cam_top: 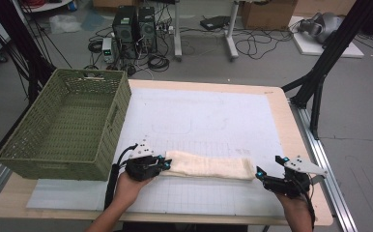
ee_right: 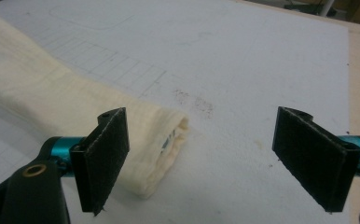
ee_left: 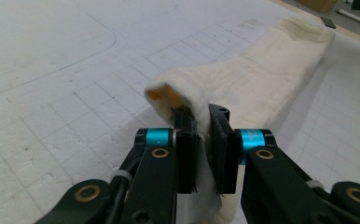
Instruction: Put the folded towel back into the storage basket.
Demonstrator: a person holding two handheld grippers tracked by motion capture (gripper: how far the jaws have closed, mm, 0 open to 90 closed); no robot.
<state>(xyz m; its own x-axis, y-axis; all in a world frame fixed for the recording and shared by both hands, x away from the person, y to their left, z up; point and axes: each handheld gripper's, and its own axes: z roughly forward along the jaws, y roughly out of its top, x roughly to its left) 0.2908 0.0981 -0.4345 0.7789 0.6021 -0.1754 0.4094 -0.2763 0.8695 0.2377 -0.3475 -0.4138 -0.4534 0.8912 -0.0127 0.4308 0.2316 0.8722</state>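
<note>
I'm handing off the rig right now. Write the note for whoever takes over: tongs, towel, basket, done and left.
Left tongs: shut on the folded towel at its left end.
Right tongs: open, at the towel's right end, not gripping.
Towel lies flat on the white mat; green basket stands to its left.
Done: left grip.
Left: probably close the right tongs on the other end, then move the towel to the basket.

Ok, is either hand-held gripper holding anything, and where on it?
The left hand-held gripper pinches the cloth at its left end; the right hand-held gripper holds nothing.

A cream folded towel [cam_top: 208,167] lies stretched sideways on the desk's white gridded mat [cam_top: 204,116], one end pinched up off it.
</note>
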